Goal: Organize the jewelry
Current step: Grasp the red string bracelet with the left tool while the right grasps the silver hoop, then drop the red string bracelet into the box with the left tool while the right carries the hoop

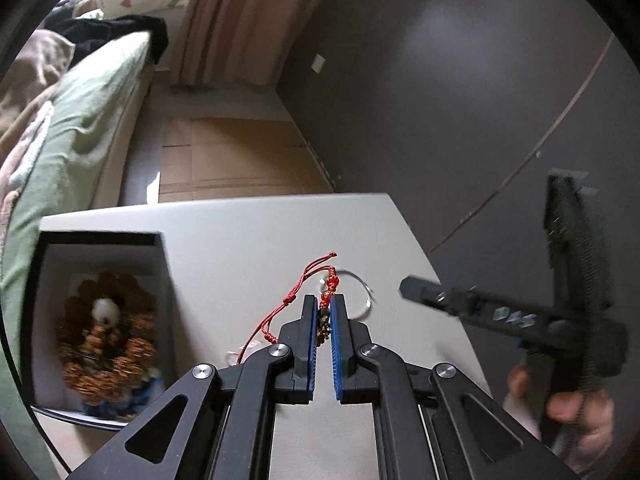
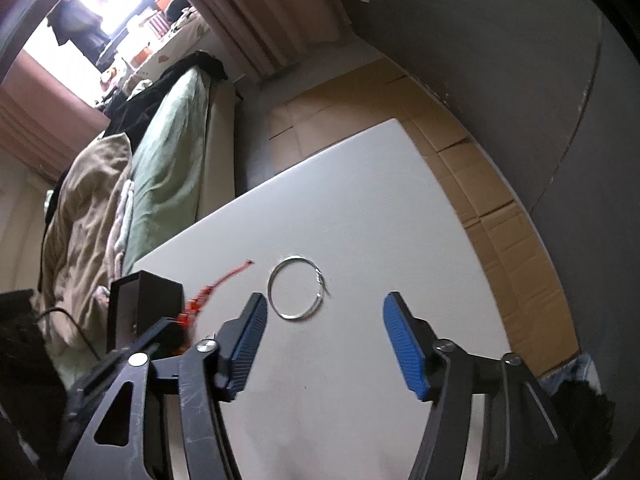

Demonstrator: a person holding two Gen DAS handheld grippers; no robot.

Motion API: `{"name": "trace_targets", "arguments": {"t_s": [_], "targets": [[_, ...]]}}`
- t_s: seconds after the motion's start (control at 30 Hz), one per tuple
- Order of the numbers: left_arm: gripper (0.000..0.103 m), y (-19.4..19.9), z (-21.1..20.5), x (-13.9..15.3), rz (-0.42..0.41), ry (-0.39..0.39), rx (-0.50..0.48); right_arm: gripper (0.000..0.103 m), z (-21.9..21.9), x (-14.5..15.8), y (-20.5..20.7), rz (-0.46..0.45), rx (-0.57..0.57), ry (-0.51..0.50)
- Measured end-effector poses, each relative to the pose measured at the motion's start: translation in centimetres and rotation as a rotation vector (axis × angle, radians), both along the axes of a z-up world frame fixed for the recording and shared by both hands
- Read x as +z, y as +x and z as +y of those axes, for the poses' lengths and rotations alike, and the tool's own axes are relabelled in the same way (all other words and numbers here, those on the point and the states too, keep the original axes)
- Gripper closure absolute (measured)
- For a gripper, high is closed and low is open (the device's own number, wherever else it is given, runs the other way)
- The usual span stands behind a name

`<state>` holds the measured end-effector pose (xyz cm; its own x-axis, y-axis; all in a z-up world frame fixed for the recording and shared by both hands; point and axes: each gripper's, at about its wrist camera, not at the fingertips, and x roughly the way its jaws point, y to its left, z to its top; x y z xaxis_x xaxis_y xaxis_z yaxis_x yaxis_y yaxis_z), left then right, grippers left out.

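My left gripper (image 1: pixel 325 299) is shut on a red cord bracelet (image 1: pixel 329 289) with red and dark beads; its cords trail off to the left over the white table (image 1: pixel 248 240). Just beyond the pads lies a thin silver bangle (image 1: pixel 362 292). The right wrist view shows the same silver bangle (image 2: pixel 297 288) flat on the table (image 2: pixel 360 208), a little ahead of my right gripper (image 2: pixel 325 300), whose blue pads stand apart with nothing between them. The red bracelet (image 2: pixel 208 294) shows blurred at the left of that view. An open black box (image 1: pixel 100 320) holds several beaded bracelets.
The black box (image 2: pixel 140 308) stands at the table's left side. My right gripper's black body (image 1: pixel 520 316) and the hand holding it are at the right in the left wrist view. A bed with green bedding (image 2: pixel 172 160) lies past the table, and flattened cardboard (image 2: pixel 500 208) covers the floor.
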<state>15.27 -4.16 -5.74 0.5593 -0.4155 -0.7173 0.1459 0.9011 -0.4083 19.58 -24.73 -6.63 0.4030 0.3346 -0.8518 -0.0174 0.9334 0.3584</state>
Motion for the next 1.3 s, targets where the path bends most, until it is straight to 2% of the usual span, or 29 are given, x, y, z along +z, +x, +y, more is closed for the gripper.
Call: {"name": "trace_targets", "arguments": {"t_s": [0.3, 0.43, 0.57, 0.7, 0.83, 0.97, 1.1, 1.2, 1.23, 1.3], "targets": [[0.097, -0.7, 4.6, 1.9, -0.025, -0.059, 0.091, 0.077, 1.8, -2.2, 1.9, 0.031, 0.021, -0.088], [0.097, -1.2, 6.4, 2.9, -0.045, -0.077, 0.122, 0.080, 2.8, -2.6, 2.1, 0.026, 0.043, -0.129], [0.097, -1.6, 8.3, 3.4, -0.050, -0.085, 0.156, 0.084, 4.1, -2.7, 1.7, 0.004, 0.071, -0.245], [0.097, -2.1, 10.6, 3.2, -0.040, -0.093, 0.205, 0.088, 4.5, -2.7, 1.6, -0.012, 0.063, -0.281], [0.097, -2.0, 11.8, 2.6, -0.011, -0.076, 0.232, 0.097, 4.3, -2.6, 1.5, -0.017, 0.054, -0.283], [0.097, -1.6, 12.6, 1.1, 0.053, -0.055, 0.259, 0.100, 4.3, -2.3, 1.4, -0.014, 0.056, -0.223], [0.096, -0.8, 13.4, -0.6, 0.154, -0.088, 0.284, 0.100, 4.2, -0.7, 1.1, -0.045, 0.045, -0.165], [0.095, -0.7, 13.9, -0.8, 0.179, -0.108, 0.295, 0.100, 4.2, 0.6, 0.4, -0.078, 0.042, -0.116], [0.093, -0.8, 14.0, -0.7, 0.174, -0.108, 0.300, 0.100, 4.2, 1.2, 0.1, -0.093, 0.044, -0.094], [0.072, -1.2, 14.1, -0.3, 0.159, -0.116, 0.304, 0.100, 4.3, 2.1, -0.3, -0.114, 0.052, -0.050]]}}
